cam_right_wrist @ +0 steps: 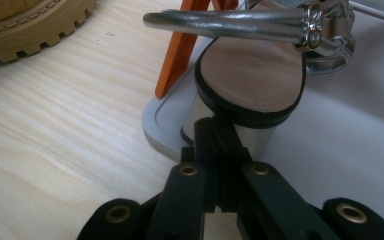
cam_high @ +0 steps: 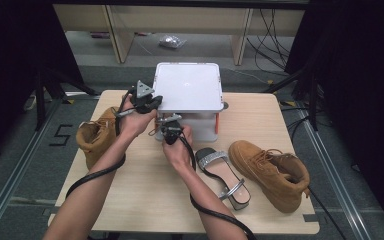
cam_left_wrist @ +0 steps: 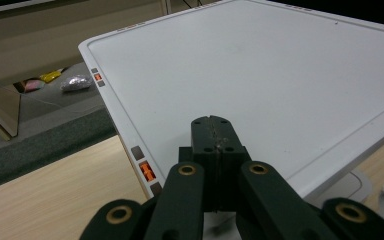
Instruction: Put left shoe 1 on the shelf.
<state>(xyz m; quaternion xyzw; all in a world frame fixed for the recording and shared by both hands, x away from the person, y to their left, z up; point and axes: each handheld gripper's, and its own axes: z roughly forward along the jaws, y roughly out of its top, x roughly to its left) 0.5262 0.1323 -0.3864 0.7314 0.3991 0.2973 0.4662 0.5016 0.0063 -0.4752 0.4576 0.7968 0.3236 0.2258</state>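
A white two-tier rack [cam_high: 187, 87] stands at the back of the wooden table [cam_high: 145, 200]. My left gripper [cam_high: 152, 102] is shut with nothing in it, and its tips [cam_left_wrist: 215, 125] rest over the front left corner of the top shelf [cam_left_wrist: 260, 65]. My right gripper [cam_high: 166, 124] is lower, at the rack's bottom shelf [cam_right_wrist: 330, 130]. It is shut too, and its tips [cam_right_wrist: 215, 130] are against the block heel of a silver strap sandal [cam_right_wrist: 252, 75] that lies on that shelf. The matching sandal [cam_high: 225, 175] lies on the table to the right.
One tan boot [cam_high: 97, 135] sits on the table's left side, its sole [cam_right_wrist: 30, 25] close to the rack. The other tan boot [cam_high: 270, 172] lies at the right. Orange posts [cam_right_wrist: 177, 55] hold up the top shelf. Cables trail from both grippers across the table.
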